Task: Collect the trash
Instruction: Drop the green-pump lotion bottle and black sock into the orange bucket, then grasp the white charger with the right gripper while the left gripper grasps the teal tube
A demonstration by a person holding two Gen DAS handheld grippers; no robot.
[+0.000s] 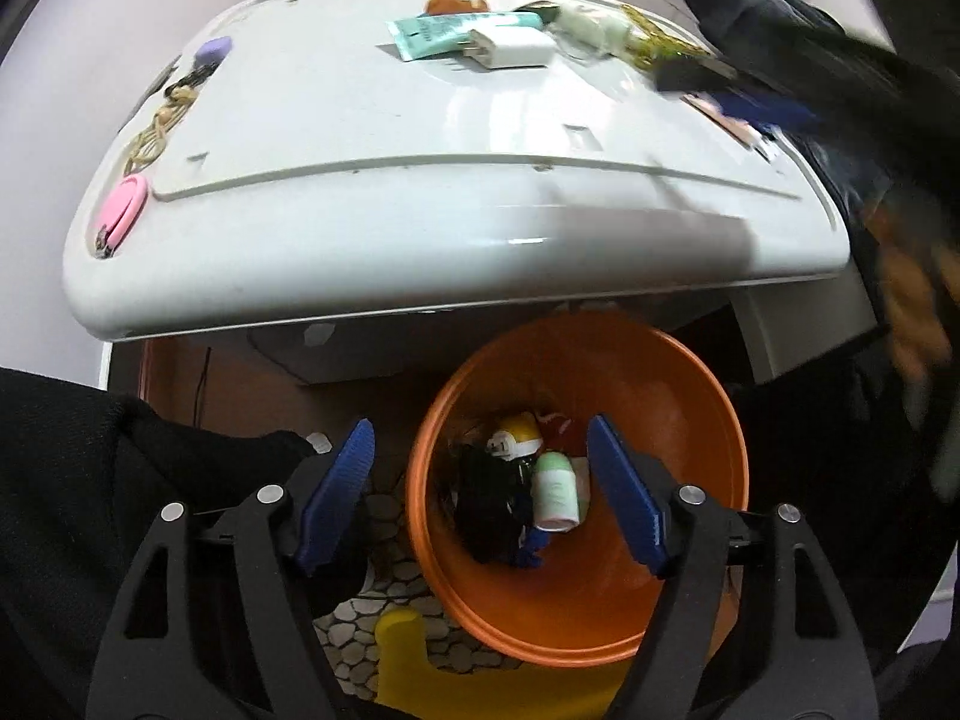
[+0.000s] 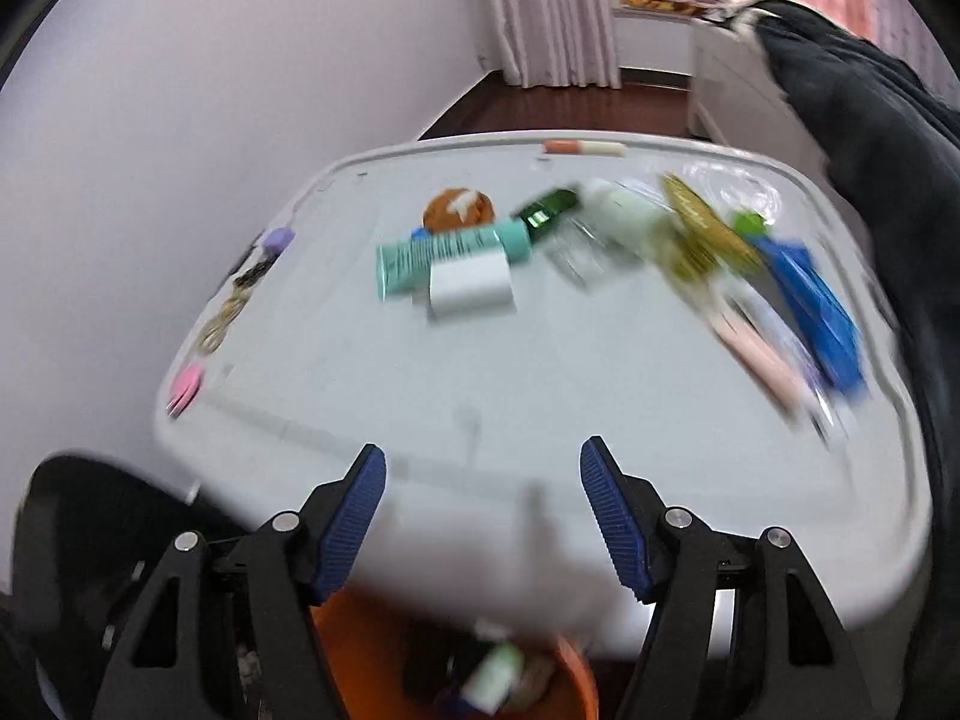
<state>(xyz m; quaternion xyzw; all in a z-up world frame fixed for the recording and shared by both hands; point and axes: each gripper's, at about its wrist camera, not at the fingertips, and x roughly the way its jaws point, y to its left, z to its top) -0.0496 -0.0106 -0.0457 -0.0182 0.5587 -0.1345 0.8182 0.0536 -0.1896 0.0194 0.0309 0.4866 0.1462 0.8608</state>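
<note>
My left gripper point(image 1: 480, 425) hangs open over an orange bin point(image 1: 690, 546) on the floor, with nothing between its blue pads. In the bin lie a small green-and-white bottle point(image 1: 555, 489), a yellow-and-white piece point(image 1: 516, 435) and something black point(image 1: 486, 504). My right gripper point(image 2: 483, 447) is open and empty above the near edge of the white table point(image 2: 420, 396). On the table lie a teal tube point(image 2: 444, 252), a white charger point(image 2: 471, 285), a green packet point(image 2: 549, 207), a gold wrapper point(image 2: 702, 228) and a blue packet point(image 2: 810, 306). The right wrist view is blurred.
Along the table's left edge lie a pink round case point(image 1: 123, 210), hair ties point(image 1: 156, 132) and a purple piece point(image 1: 213, 49). An orange ball point(image 2: 459, 207) sits at the back. Dark clothing point(image 2: 870, 150) hangs at the right. A pebble mat point(image 1: 372, 600) and a yellow object point(image 1: 402, 660) lie beside the bin.
</note>
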